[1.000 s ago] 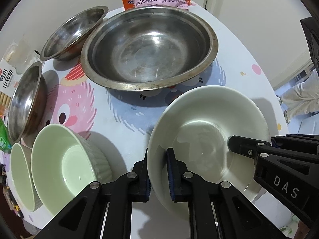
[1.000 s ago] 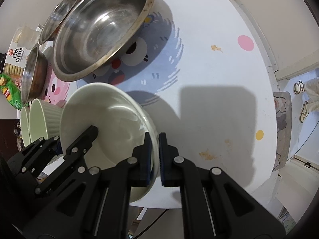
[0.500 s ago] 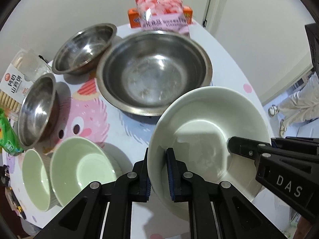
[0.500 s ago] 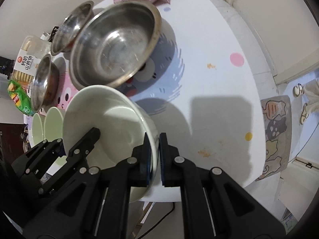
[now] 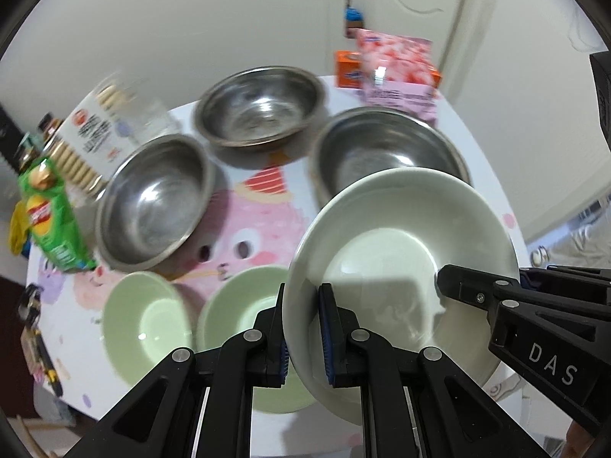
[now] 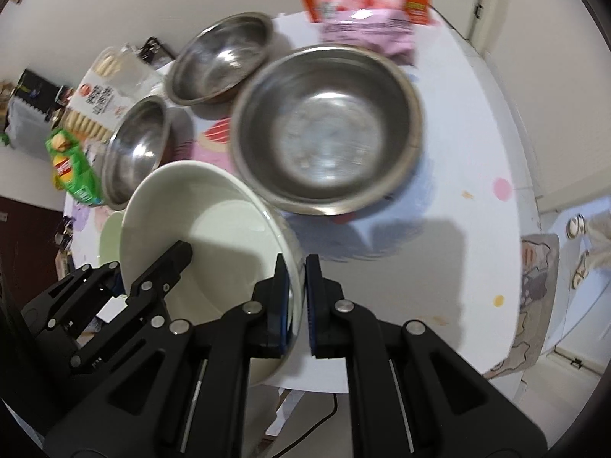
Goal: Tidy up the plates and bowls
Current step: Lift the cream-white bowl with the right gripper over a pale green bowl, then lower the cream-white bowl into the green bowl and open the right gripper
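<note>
Both hand-held grippers, left (image 5: 302, 328) and right (image 6: 296, 301), are pinching opposite rims of a pale deep plate (image 5: 401, 252), holding it above two green bowls (image 5: 244, 320). Three steel bowls (image 6: 324, 129) and snack packets (image 5: 53, 210) are crowding the cartoon-printed round counter (image 6: 477, 152) beside a white wall.

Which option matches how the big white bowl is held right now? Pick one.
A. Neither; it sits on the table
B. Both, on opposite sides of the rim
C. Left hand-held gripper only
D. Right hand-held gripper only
B: the left hand-held gripper and the right hand-held gripper each clamp the white bowl at opposite rim edges.
</note>
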Available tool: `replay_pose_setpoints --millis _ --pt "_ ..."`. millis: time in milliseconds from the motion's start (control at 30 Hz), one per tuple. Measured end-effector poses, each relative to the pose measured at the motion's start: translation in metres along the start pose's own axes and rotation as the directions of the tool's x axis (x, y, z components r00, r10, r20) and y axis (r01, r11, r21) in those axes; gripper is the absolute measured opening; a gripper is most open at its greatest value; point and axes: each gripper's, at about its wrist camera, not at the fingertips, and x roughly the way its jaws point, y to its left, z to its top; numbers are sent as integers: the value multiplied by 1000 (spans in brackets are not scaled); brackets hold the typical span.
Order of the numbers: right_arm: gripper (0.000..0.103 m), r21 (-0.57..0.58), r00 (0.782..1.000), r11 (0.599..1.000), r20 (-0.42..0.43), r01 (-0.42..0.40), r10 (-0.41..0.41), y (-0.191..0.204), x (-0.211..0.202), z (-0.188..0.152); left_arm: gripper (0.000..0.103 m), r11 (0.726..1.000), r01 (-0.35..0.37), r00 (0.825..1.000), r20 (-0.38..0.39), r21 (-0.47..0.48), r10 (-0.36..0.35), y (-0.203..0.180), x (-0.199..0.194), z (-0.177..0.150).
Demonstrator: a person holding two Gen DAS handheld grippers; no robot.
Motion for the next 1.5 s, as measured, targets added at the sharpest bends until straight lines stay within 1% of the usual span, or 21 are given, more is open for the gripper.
replay_pose_setpoints --millis 200,433,733,933,1100,1167,1233,1267,1300,1333,1400,1500 --pt "10 -61 999 998 -31 -18 16 43 18 0 13 998 -31 999 -22 -58 29 37 4 -11" --pt "10 -92 997 996 -73 -17 10 68 40 -6 14 995 -52 997 -54 -83 48 59 14 -30" --pt "9 -90 993 996 -115 -3 -8 74 64 -10 15 994 -47 995 -88 -95 38 68 35 -42" --pt "9 -74 991 997 -131 4 -14 71 70 -5 15 995 -54 993 -112 -81 45 66 45 -39" --pt "10 -65 989 998 -145 8 -18 67 75 -4 16 994 -51 992 -123 -92 40 65 52 -38" --pt "12 -53 989 999 -149 3 -11 66 77 -3 17 995 -67 992 -109 -77 58 62 52 -37" --pt "12 -50 989 999 -147 5 -12 66 78 -3 22 995 -65 993 -108 -72 57 60 51 -36" --pt "15 -57 989 998 -148 7 -15 67 78 -3 24 996 -61 993 -108 -72 53 59 51 -36" --pt "20 -63 989 998 -148 3 -12 69 77 -3 28 996 -56 993 -106 -74 48 58 51 -35" --pt "22 -69 989 998 -148 1 -11 71 77 -3 31 996 -53 994 -103 -76 45 57 50 -35" --pt "26 -76 989 997 -146 11 -22 75 78 -4 35 996 -44 994 -103 -76 36 56 51 -35" --pt "29 -70 989 998 -147 3 -13 75 78 -4 38 996 -30 995 -102 -83 22 57 49 -35"
